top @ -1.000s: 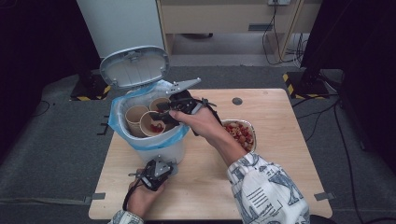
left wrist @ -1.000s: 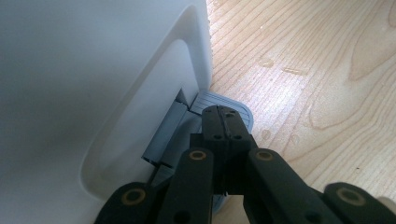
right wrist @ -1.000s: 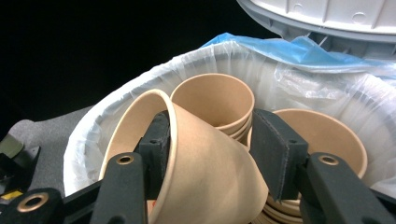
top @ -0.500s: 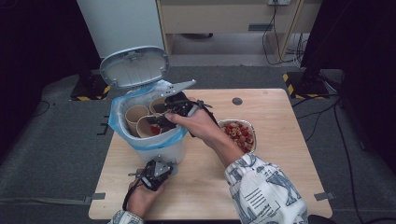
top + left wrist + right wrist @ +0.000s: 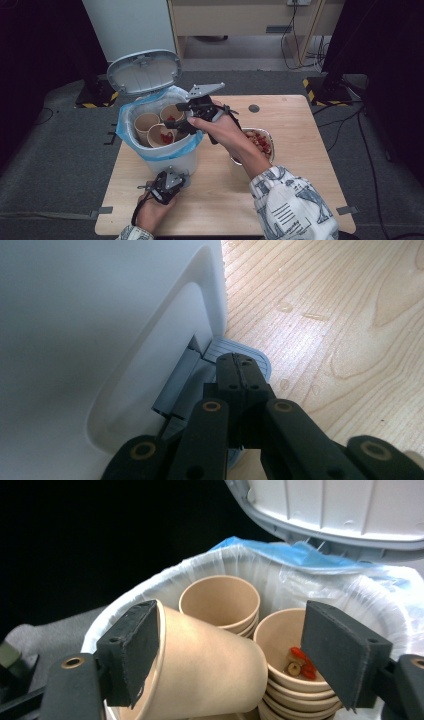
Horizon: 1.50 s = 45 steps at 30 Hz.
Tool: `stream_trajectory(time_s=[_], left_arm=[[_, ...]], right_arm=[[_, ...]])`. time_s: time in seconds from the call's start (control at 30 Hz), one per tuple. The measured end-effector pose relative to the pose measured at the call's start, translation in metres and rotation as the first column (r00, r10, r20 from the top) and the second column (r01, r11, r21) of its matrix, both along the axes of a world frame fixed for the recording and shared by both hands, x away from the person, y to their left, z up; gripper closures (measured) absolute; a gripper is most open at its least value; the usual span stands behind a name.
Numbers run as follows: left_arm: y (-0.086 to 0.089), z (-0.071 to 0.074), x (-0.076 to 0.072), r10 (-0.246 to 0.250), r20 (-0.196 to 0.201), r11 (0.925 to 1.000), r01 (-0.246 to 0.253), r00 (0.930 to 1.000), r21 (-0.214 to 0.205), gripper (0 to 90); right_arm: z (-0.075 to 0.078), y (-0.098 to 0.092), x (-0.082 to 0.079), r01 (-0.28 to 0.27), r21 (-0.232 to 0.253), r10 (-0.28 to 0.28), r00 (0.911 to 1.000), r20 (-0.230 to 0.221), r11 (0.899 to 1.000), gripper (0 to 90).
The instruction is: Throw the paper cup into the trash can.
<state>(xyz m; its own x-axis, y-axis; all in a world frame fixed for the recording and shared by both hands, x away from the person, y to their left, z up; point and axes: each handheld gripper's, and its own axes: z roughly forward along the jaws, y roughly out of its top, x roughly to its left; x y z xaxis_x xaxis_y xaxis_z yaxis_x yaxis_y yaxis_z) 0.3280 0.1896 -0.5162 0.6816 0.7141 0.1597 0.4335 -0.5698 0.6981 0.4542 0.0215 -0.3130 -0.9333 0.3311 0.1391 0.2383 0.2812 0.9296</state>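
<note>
A white pedal bin (image 5: pixel 170 159) with a blue liner stands on the wooden table (image 5: pixel 295 195), its grey lid (image 5: pixel 144 71) raised. Stacks of brown paper cups (image 5: pixel 147 125) sit inside; one top cup holds red food bits (image 5: pixel 300 659). My right gripper (image 5: pixel 176 118) hovers over the bin mouth, open. In the right gripper view, a tilted paper cup (image 5: pixel 210 672) lies between the wide-apart pads of my right gripper (image 5: pixel 235 650), its rim against the left pad (image 5: pixel 131 650). My left gripper (image 5: pixel 169 179) is shut, and its tips (image 5: pixel 239 362) rest on the bin's grey pedal (image 5: pixel 263 362).
A bowl (image 5: pixel 259 144) of red food pieces sits on the table right of the bin, partly behind the right forearm. The raised lid (image 5: pixel 340 510) hangs close above the right gripper. Bare wood (image 5: pixel 325 315) lies right of the pedal.
The right gripper has shifted only slightly above the bin mouth. The left gripper has stayed on the pedal and the lid has stayed up.
</note>
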Motion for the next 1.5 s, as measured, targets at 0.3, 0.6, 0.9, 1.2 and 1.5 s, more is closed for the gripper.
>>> stream_trajectory(time_s=[0.3, 0.6, 0.9, 1.2, 1.5], left_arm=[[0.000, 0.000, 0.000, 0.000, 0.000, 1.0000, 0.000, 1.0000, -0.001, 89.6], [0.000, 0.000, 0.000, 0.001, -0.001, 1.0000, -0.001, 1.0000, -0.005, 89.6], [0.001, 0.000, 0.000, 0.001, -0.002, 1.0000, -0.001, 1.0000, -0.008, 89.6], [0.001, 0.000, 0.000, 0.002, -0.002, 1.0000, -0.002, 1.0000, -0.009, 89.6], [0.000, 0.002, -0.006, 0.007, -0.015, 1.0000, -0.007, 0.9999, -0.005, 80.8]], right_arm=[[0.002, -0.013, 0.005, 0.049, -0.001, -0.049, 0.9987, 0.017, 0.999, 19.3], [0.002, -0.035, 0.012, 0.111, 0.005, -0.111, 0.9936, 0.021, 0.994, 17.2], [0.004, -0.059, 0.018, 0.163, 0.005, -0.163, 0.9861, 0.032, 0.987, 16.6], [0.001, -0.078, 0.022, 0.207, 0.007, -0.207, 0.9779, 0.030, 0.978, 16.2], [-0.002, -0.098, 0.026, 0.241, 0.009, -0.241, 0.9700, 0.029, 0.970, 15.9]])
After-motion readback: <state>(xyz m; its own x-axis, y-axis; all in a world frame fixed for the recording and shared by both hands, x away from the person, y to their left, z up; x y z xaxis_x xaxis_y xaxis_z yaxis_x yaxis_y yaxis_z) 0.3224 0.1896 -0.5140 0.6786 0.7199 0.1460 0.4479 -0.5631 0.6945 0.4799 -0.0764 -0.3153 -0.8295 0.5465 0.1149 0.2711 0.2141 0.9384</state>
